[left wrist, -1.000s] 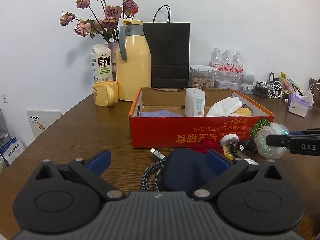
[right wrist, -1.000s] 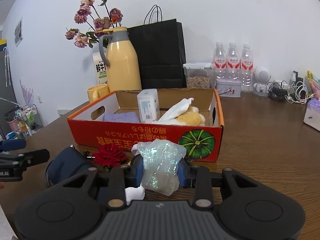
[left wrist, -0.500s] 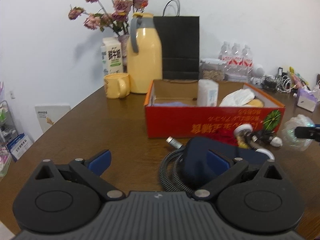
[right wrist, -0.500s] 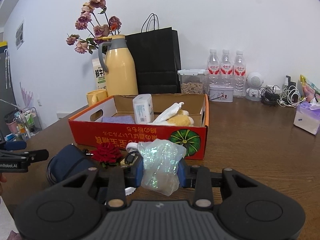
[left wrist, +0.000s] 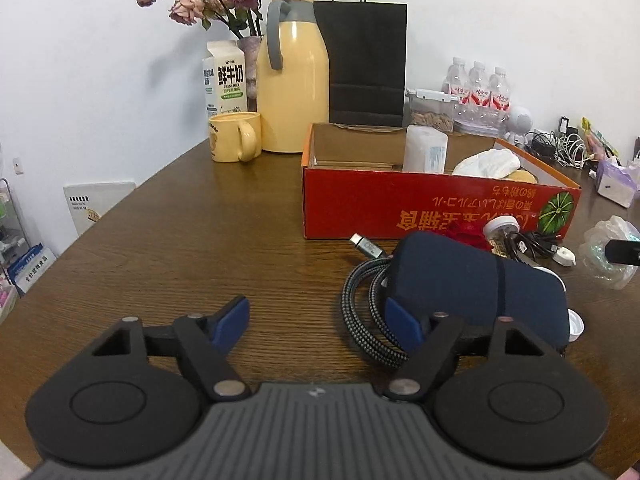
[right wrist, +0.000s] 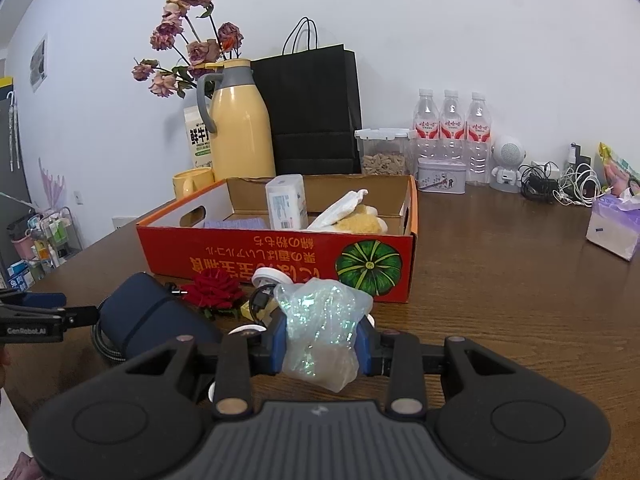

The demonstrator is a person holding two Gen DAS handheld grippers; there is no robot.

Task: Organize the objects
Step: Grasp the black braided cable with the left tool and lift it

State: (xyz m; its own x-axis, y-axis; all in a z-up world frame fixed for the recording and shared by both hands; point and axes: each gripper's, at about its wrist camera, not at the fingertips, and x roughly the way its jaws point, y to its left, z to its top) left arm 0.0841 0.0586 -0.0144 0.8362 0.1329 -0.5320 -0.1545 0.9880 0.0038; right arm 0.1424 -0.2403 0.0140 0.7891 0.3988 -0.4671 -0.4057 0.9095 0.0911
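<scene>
The iridescent plastic bag (right wrist: pixel 322 332), crumpled and shimmering green and white, sits clamped between the blue fingers (right wrist: pixel 280 344) of the right gripper (right wrist: pixel 322 346), just in front of the red cardboard box (right wrist: pixel 280 256) on the brown wooden table (right wrist: pixel 500 280). The box holds a white packet (right wrist: pixel 286 206), a white cloth, a yellow sponge-like item and a purple cloth. Before the box lie a red rose (right wrist: pixel 214 290), a navy pouch (right wrist: pixel 156 320) and a coiled braided cable (left wrist: pixel 368 312). The left gripper (left wrist: pixel 316 318) has its fingers spread wide and holds nothing; its right finger (left wrist: pixel 402 322) is just beside the pouch and over the cable. Behind the box stand a yellow jug (left wrist: pixel 292 76), a yellow mug (left wrist: pixel 234 136), a milk carton (left wrist: pixel 224 76) and a black paper bag (left wrist: pixel 366 64).
</scene>
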